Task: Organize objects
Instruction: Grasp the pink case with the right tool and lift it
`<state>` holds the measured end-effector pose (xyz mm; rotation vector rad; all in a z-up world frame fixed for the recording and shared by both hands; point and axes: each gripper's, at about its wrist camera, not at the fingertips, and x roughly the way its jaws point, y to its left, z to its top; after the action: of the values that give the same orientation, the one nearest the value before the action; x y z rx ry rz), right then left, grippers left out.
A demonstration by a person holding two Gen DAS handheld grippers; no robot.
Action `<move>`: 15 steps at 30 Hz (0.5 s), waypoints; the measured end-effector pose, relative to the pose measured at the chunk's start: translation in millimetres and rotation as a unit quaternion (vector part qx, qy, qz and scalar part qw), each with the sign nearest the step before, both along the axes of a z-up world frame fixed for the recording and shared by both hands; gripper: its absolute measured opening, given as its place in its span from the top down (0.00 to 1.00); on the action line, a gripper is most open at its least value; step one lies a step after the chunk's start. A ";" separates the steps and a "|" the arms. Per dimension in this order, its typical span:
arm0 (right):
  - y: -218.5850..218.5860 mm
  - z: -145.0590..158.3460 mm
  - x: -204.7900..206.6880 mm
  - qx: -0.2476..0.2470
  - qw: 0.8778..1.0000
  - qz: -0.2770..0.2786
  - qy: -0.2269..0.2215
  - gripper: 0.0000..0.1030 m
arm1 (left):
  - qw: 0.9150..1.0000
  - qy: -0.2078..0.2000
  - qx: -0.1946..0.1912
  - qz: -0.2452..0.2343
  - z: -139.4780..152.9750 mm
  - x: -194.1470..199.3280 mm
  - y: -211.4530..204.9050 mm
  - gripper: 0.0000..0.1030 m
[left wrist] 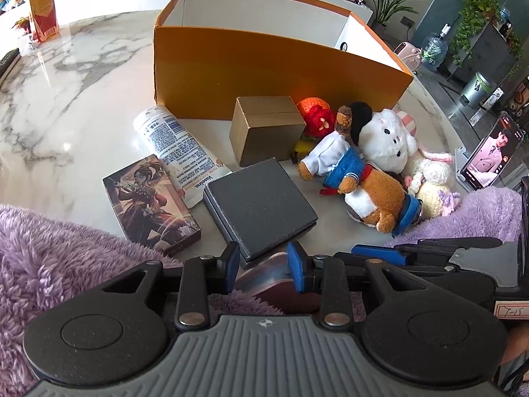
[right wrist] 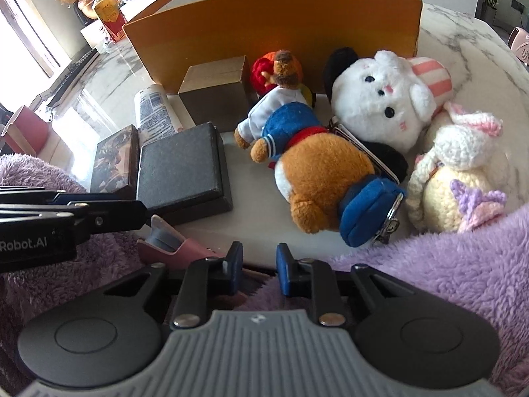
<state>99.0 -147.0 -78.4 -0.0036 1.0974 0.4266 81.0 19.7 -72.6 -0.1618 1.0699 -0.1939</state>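
Two grippers low at 6 o'clock: left gripper [left wrist: 264,266] pinches pink pouch [left wrist: 264,276]; right gripper [right wrist: 259,269] nearly pressed together, contents unclear. Purple fleece [right wrist: 446,264] may snag.

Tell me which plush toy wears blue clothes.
The brown bear, lying in front of the orange box: blue jacket and shoe. The white bunny and the crocheted doll beside it wear none.

The tall open cardboard box [left wrist: 264,76] is orange outside, white inside. The grey-veined white marble bench [left wrist: 76,92] carries a square textured black case [left wrist: 261,208] and a plain gold carton [left wrist: 264,132].
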 end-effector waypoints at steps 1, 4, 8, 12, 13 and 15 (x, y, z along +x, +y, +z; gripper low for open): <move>-0.2 -0.5 1.5 0.001 1.000 0.000 0.003 0.79 | 1.000 0.002 0.001 0.000 -1.1 2.1 0.0 0.59; -0.5 -0.7 5.0 0.003 1.000 0.003 0.013 0.80 | 1.000 0.008 0.007 -0.016 -2.0 7.6 -2.9 0.56; -3.6 14.1 4.6 0.031 0.999 0.031 0.015 0.78 | 0.999 0.019 0.011 -0.028 2.8 10.0 -0.7 0.56; 3.3 25.6 5.0 0.043 0.993 0.104 0.020 0.74 | 0.999 0.038 0.023 -0.026 6.8 10.5 5.1 0.56; 7.3 25.8 5.4 0.040 0.991 0.123 0.021 0.73 | 0.999 0.040 0.024 -0.025 8.1 9.9 6.5 0.56; 16.5 22.8 7.4 0.021 0.988 0.154 0.020 0.72 | 0.999 0.040 0.027 -0.025 10.6 8.6 6.9 0.56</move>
<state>106.5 -130.5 -55.6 -0.1288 1.1308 0.7299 89.5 26.6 -62.0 -0.0947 1.1578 -0.2058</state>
